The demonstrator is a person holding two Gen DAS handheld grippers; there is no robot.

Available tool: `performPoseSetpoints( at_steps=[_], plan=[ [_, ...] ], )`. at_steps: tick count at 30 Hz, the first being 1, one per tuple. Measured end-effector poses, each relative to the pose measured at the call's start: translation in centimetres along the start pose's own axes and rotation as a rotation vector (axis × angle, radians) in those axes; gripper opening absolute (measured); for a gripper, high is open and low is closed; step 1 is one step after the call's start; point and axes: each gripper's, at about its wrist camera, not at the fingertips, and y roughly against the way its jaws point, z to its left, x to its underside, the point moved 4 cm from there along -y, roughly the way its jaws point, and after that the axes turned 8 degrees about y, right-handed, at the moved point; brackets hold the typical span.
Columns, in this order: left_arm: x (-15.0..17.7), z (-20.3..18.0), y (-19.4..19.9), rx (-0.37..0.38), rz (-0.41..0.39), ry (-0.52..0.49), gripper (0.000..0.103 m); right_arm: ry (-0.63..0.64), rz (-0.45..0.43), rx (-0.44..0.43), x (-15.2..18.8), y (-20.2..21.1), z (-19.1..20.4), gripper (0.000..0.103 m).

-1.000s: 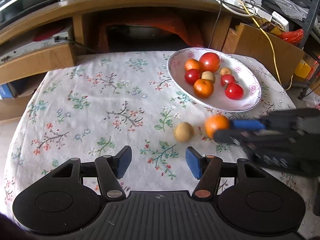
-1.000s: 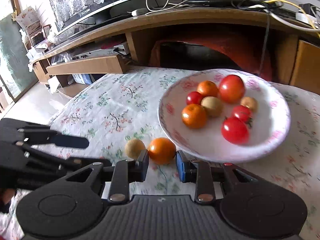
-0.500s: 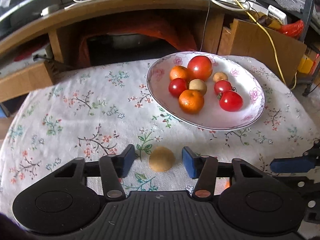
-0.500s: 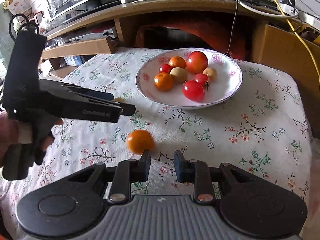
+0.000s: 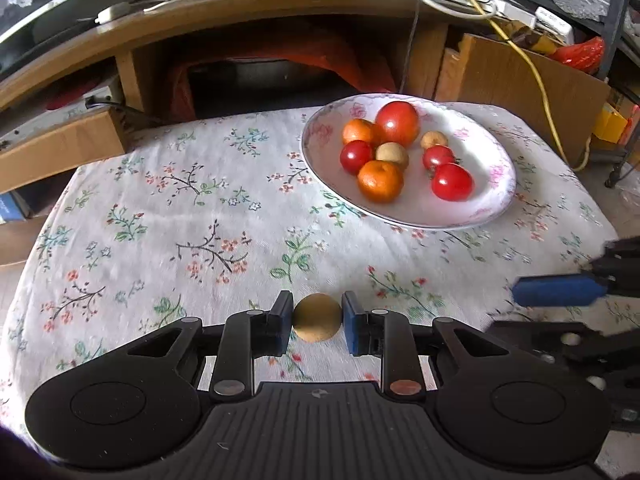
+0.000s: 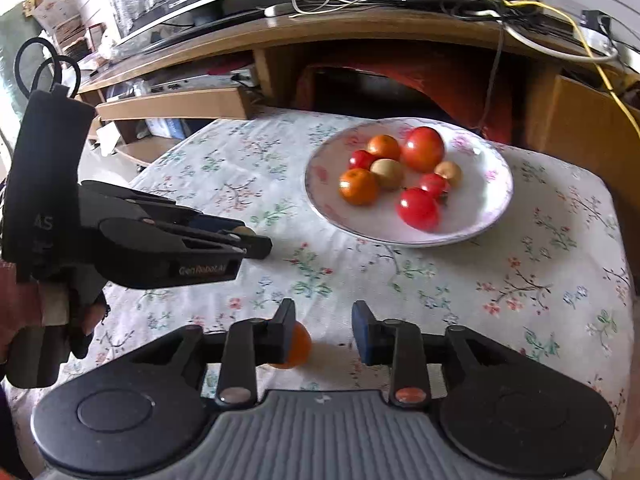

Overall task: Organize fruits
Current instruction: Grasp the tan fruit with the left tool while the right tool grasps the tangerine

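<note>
- Fruit is the job: most of it already sits on the white floral plate (image 5: 496, 184) at the far side of the worktop (image 5: 160, 208), which wears a flowered cloth; two pieces are off the plate, near me.
- My left tool (image 5: 317, 322) is clamped on the small tan round fruit (image 5: 317, 317), one pad on each side at its widest part, low over the cloth. I can't name the fruit for sure; it looks like a longan or something similar.
- I judge it light, with a thin dry skin that could dent or crack. A hold across the middle is the right one, and it needs only modest pressure.
- My right tool (image 6: 323, 330) has its jaws opening and nothing pinched between them. The orange mandarin (image 6: 294, 350) lies on the cloth, partly hidden behind the left-hand finger, so I can't say whether they touch.
- The mandarin I expect to be soft, a little heavier and free to roll. I'd centre the tool on it and take it across its middle, squeezing gently so the peel gives without bruising.
- The plate is shallow and crowded near its centre, so round fruit set down there may roll.
</note>
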Motion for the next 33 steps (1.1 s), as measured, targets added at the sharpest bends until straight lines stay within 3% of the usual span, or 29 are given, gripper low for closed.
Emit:
performPoseSetpoints(
  at_steps=[9, 18, 23, 26, 30, 33],
  plan=[
    [2.6, 0.9, 1.0, 0.000, 0.027, 0.010, 0.035, 0.039, 0.015, -0.073, 0.5, -0.2, 1.6, 0.043],
    [3.2, 0.8, 1.3, 0.004, 0.017, -0.021, 0.038, 0.083, 0.072, -0.116, 1.4, -1.3, 3.5, 0.043],
    [3.4, 0.7, 1.3, 0.009, 0.004, -0.030, 0.039, 0.084, 0.071, -0.094, 2.0, -1.7, 3.3, 0.035],
    [3.4, 0.8, 1.3, 0.019, 0.001, -0.030, 0.043, 0.061, 0.075, -0.098, 1.9, -1.7, 2.8, 0.035],
    [3.7, 0.0, 1.2, 0.032, -0.001, -0.068, 0.060, 0.069, 0.072, -0.091, 1.8, -1.7, 2.8, 0.036],
    [3.7, -0.1, 1.2, 0.022, -0.003, -0.072, 0.060, 0.069, 0.070, -0.092, 1.8, -1.7, 2.6, 0.036]
  ],
)
